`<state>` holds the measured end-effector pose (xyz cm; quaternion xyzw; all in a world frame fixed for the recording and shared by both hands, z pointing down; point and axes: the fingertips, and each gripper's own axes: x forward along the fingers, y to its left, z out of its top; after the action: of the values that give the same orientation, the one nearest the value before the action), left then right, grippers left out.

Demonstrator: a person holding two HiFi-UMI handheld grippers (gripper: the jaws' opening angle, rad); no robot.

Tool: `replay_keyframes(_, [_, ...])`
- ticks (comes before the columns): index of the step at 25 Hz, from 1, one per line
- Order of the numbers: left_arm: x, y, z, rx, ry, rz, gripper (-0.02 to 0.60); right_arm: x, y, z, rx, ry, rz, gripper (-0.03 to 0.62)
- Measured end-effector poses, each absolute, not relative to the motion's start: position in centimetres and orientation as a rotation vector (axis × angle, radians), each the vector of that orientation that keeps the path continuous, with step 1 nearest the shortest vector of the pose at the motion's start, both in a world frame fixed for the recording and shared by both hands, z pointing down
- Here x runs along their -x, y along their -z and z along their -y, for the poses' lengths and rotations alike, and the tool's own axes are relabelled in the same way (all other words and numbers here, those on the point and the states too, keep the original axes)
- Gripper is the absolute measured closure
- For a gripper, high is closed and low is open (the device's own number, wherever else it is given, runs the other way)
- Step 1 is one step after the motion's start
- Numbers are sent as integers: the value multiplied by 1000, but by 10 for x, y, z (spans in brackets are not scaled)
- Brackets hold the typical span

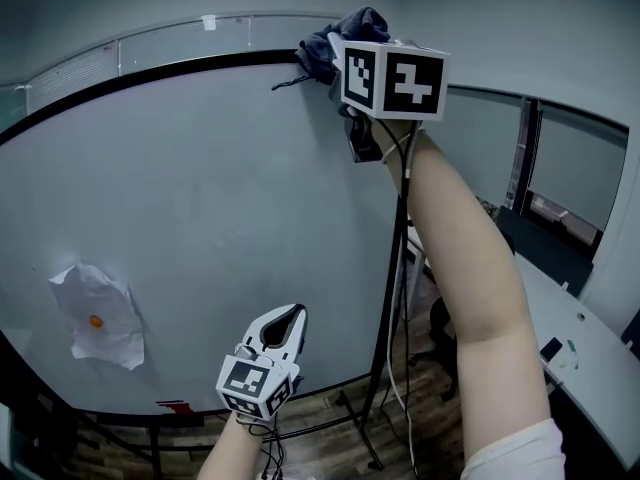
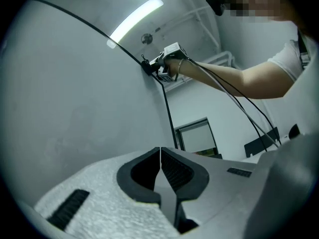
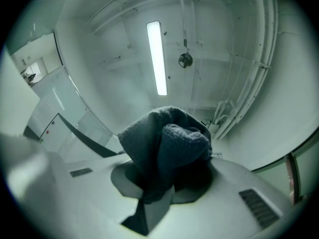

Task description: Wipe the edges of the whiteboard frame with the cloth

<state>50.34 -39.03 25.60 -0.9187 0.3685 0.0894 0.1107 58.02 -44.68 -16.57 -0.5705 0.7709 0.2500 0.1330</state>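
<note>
Down low, the left gripper (image 2: 160, 150) hangs before the board, jaws together on nothing. The black whiteboard frame (image 1: 150, 74) runs its long top edge rightward to the corner. There sits the cloth (image 1: 338, 40), bunched against that edge and clamped in the right gripper (image 3: 161, 179). The side rail drops straight below, so the right arm looks best placed.

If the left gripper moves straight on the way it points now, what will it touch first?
Probably the whiteboard, close to the right side of its black frame. The left gripper, jaws shut, aims about at that edge; depth is unclear, so it might slip past it.
</note>
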Motion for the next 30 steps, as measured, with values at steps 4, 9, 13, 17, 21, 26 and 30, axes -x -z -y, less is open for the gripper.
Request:
replay_keyframes(4, [-531,-249,397,2707,-272,-1066,558,-621,169,448,1702,-720,-2195,522])
replay_keyframes(9, [-560,-251,401,2738,-263,-1008,558,-667,169,452,1806,-710,-2124,522])
replay_keyframes(13, [-584,-257,404,2774,-245,-955,558,-698,169,457,1823,-633,-2101,522])
replay_keyframes(17, [-603,-260,405,2804,-243,-913,557,-712,163,457,1854,-625,-2097,522])
replay_keyframes(21, [-620,-271,401,2826,-210,-875,558,-720,154,456,1873,-632,-2081,522])
replay_keyframes(26, [-627,-290,396,2861,-189,-862,557,-727,132,459,1884,-564,-2116,522])
replay_keyframes(30, [-628,-303,392,2879,-168,-868,558,-729,115,460,1908,-572,-2136,522])
